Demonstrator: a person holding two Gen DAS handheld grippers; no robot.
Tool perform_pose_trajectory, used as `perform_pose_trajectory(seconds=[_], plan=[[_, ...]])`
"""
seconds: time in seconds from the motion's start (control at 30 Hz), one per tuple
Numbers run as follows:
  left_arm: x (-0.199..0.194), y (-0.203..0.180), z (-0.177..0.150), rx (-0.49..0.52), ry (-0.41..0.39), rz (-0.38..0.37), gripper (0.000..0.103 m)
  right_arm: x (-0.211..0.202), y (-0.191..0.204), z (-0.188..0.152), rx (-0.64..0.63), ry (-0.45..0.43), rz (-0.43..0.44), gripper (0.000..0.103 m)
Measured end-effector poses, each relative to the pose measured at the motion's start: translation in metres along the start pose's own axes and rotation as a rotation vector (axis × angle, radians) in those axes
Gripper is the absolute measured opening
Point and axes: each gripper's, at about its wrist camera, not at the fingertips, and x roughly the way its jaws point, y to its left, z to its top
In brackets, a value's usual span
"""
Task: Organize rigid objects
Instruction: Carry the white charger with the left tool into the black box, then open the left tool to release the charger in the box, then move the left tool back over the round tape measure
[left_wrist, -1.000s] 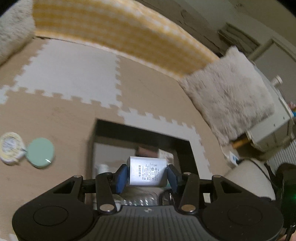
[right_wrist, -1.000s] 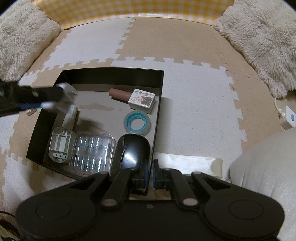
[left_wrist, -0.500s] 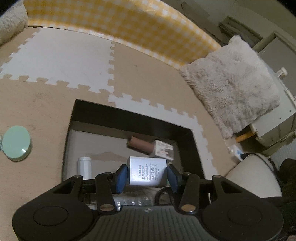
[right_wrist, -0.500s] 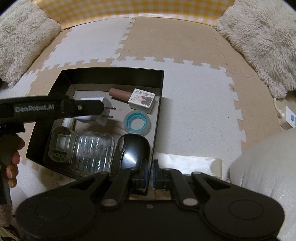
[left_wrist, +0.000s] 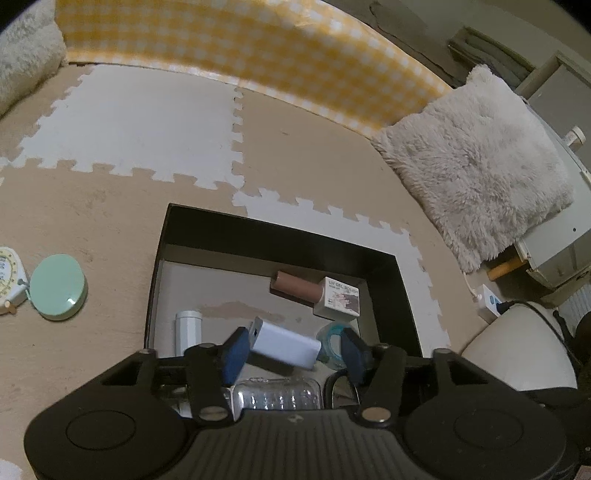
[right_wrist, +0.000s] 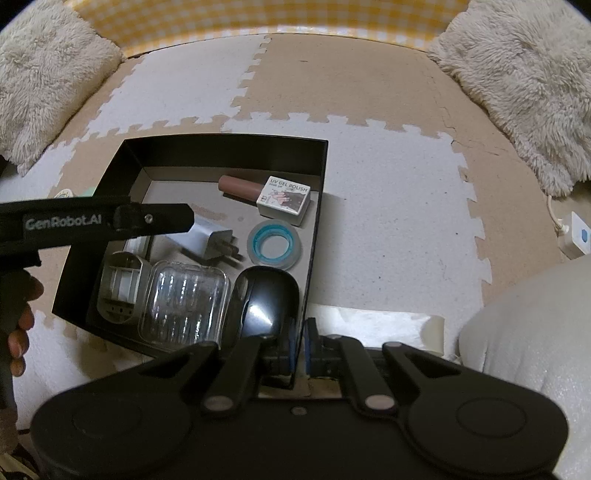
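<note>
The left tongs hang over the black box that sits on the foam puzzle-mat floor, and their jaws are opening; the white charger lies tilted between the blue pads, its near corner against the left pad and clear of the right one, so it is no longer clamped; in the right wrist view the same charger shows inside the box with its prongs pointing toward the blue tape roll, partly hidden under the arm of the left tongs; the right tongs are closed together on the box's near right wall, pinching the thin black edge; inside the box also lie a gel polish bottle along the far side, a black mouse in the near right corner, a clear plastic case beside it, and a grey holder at the near left; a white tube lies by the box's left wall; outside the box, on the floor to its left, a green round case rests touching a tape measure; a furry cushion lies at the far right; a hand grips the left handle.
</note>
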Motion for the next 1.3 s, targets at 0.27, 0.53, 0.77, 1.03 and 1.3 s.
perform_pose_trajectory(seconds=[0.27, 0.53, 0.77, 1.03, 1.3], plan=[[-0.003, -0.003, -0.003, 0.019, 0.021, 0.013, 0.073, 0.000, 0.000, 0.000, -0.001, 0.000, -0.001, 0.005], [-0.009, -0.008, -0.006, 0.057, 0.028, 0.013, 0.083, 0.000, 0.000, 0.000, -0.001, 0.000, -0.001, 0.005], [-0.017, -0.016, -0.008, 0.099, 0.035, 0.005, 0.095, 0.000, 0.000, 0.000, -0.002, 0.000, -0.002, 0.005], [-0.029, -0.019, -0.009, 0.134, 0.011, 0.016, 0.103, 0.000, 0.001, -0.001, -0.002, 0.000, -0.001, 0.005], [-0.050, -0.006, -0.001, 0.158, -0.050, 0.057, 0.103, 0.000, 0.000, -0.001, 0.000, 0.000, 0.002, 0.005]])
